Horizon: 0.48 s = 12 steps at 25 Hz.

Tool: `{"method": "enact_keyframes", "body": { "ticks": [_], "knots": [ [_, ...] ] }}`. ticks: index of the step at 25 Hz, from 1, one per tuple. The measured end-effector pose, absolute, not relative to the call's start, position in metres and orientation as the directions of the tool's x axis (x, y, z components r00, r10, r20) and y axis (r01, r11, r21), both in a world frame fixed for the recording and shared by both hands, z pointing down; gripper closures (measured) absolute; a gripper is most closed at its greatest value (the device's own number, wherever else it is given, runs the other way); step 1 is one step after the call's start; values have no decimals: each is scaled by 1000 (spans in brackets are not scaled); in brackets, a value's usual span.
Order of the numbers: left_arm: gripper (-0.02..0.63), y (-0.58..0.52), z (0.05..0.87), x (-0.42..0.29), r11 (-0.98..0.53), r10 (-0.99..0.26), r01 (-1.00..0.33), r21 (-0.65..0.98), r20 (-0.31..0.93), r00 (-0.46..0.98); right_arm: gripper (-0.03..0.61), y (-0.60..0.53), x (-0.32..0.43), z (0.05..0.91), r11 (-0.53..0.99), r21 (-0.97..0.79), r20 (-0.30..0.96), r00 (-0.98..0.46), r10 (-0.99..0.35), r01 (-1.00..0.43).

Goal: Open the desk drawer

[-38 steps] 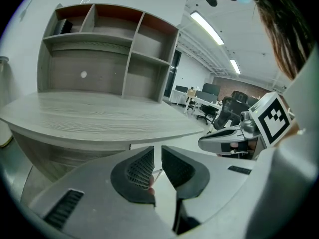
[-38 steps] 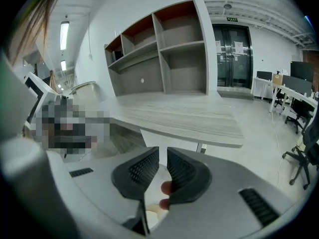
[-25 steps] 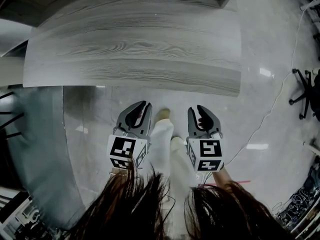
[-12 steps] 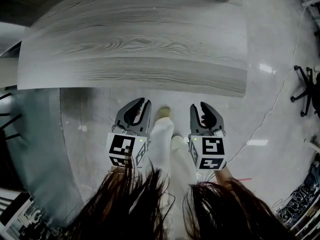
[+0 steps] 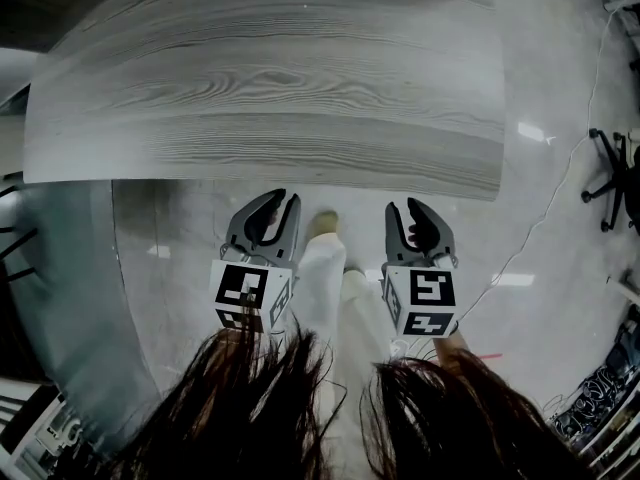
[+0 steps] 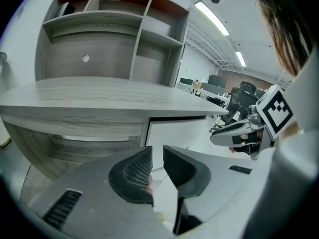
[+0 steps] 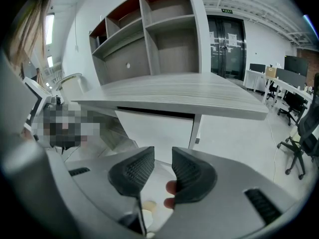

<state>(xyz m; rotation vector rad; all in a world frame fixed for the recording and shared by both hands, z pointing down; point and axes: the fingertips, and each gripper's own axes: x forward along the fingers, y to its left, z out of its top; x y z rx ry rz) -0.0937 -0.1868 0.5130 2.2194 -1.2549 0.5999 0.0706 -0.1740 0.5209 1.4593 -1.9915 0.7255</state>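
Left gripper [image 6: 157, 151]: fingers close together, only a narrow slit, pads not touching, nothing between them. Right gripper [image 7: 163, 153]: fingers a little wider, just been opening, also nothing between them. Held in the air side by side, pointing obliquely down.

Ahead of both pairs of fingertips and a bit above them: desk [image 5: 270, 98], top of grey wood grain. Under that top, straight beyond the right fingertips: drawer [image 7: 154, 128], a plain white front, looking shut, a dark slit along its upper edge. From the left fingers, the same drawer slightly to the right of the tips. Touched by no finger; free space between tips and front.

Behind the desk, far beyond the fingers: shelf [image 7: 159, 29] with open compartments. Between the two grippers and lower than the fingers: legs [image 5: 335, 288] in light trousers and a shoe [image 5: 325, 223] on the glossy floor [image 5: 530, 228]. Far to the right of the right fingers: chair [image 7: 299, 128]. Behind the grippers, close to the head camera: dark hair [image 5: 260, 408].
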Motion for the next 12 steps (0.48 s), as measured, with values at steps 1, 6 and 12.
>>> {"method": "enact_keyframes", "body": {
  "ticks": [1,6,12],
  "knots": [
    [563,-189,512,-93,-442,-644,-871,213,601,473,483,-175,71,522,260,-95,712,-249,-657,-961],
    [558,-199,510,-88,-458,-645,-868,191,601,472,480,-182,77,527,255,-94,713,-244,-657,-962],
    [557,-199,519,-87,-445,-653,-873,198,595,468,474,-187,79,530,254,-107,702,-254,-666,-961]
  ]
}}
